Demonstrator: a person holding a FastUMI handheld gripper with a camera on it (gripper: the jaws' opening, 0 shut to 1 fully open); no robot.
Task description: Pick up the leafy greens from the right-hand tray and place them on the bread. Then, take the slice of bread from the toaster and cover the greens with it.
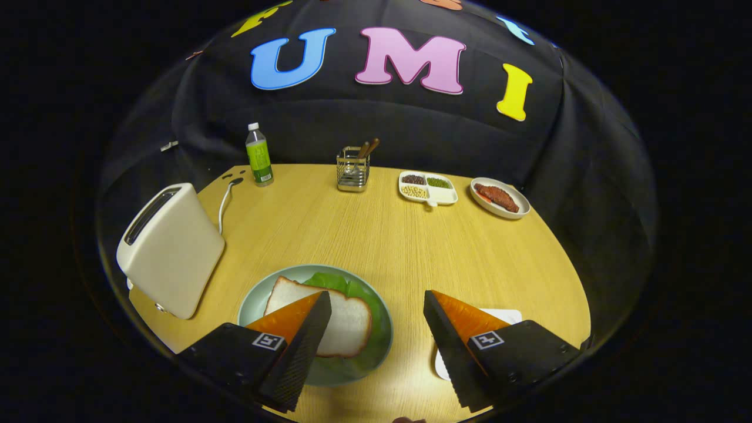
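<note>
A slice of bread (329, 320) lies on leafy greens (343, 288) on a pale green plate (258, 294), its near corner hidden behind the left finger of the gripper (376, 329), whose fingers (299, 341) stand wide apart and hold nothing. To the left on the desk (376, 235) stands a cream toaster (170, 252) with its cord (225, 202), and under the right finger a white tray (505, 316) is mostly covered. Well beyond are a green bottle (259, 155), a wire utensil holder (353, 169), a divided dish (427, 188) of beans and a plate of meat (500, 197).
</note>
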